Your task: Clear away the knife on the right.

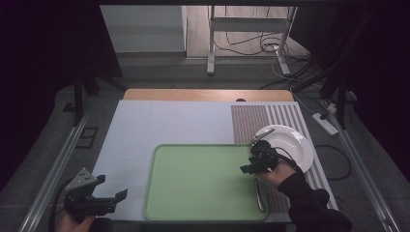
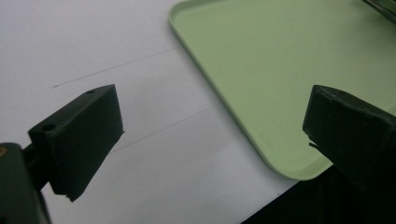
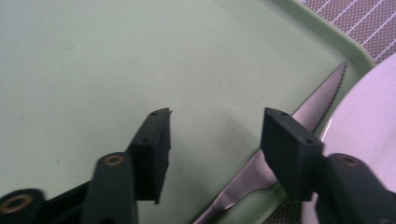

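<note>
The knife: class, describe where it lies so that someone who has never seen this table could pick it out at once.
Find the green tray in the middle of the table, then go to its right edge beside the white plate. The knife lies along that edge, under the open right gripper. It is the one shiny metal thing there, with a toothed blade.

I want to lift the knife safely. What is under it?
The knife lies on the green tray, blade tip beside the white plate. Its handle end is hidden behind the right jaw.
</note>
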{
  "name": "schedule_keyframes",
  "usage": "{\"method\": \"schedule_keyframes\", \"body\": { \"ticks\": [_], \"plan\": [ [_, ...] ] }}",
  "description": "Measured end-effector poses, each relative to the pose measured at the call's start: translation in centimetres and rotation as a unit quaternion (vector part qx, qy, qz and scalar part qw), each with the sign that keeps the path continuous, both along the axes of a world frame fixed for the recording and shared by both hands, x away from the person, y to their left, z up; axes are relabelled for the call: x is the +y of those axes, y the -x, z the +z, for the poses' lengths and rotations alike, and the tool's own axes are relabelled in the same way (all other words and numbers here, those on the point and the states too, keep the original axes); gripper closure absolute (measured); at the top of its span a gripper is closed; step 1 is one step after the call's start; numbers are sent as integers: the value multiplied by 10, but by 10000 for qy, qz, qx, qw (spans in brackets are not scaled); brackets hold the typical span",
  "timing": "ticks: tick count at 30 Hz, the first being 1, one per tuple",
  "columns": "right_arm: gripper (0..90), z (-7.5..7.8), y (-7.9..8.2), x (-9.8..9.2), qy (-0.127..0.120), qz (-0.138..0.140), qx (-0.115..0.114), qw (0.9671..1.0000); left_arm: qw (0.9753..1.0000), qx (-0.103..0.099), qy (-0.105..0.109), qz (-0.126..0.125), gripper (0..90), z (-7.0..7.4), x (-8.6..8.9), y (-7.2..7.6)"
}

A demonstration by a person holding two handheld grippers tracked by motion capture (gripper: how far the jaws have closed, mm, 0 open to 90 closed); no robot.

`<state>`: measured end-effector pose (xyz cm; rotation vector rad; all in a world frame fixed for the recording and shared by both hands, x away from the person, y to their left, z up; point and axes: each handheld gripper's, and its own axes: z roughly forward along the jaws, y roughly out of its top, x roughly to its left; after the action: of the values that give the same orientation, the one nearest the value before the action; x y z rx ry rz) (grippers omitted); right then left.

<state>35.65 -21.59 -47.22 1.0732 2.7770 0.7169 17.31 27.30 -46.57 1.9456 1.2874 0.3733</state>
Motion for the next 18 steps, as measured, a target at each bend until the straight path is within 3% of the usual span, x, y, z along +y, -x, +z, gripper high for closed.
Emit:
{"method": "schedule_keyframes", "body": {
  "ticks": [7, 18],
  "plan": [
    [342, 8, 5, -4, -50, -23, -253, 9997, 10000, 11, 26, 2, 46, 0, 1, 0],
    [158, 18, 13, -13, -115, -46, -452, 9989, 10000, 15, 38, 4, 47, 0, 1, 0]
  ]
}}
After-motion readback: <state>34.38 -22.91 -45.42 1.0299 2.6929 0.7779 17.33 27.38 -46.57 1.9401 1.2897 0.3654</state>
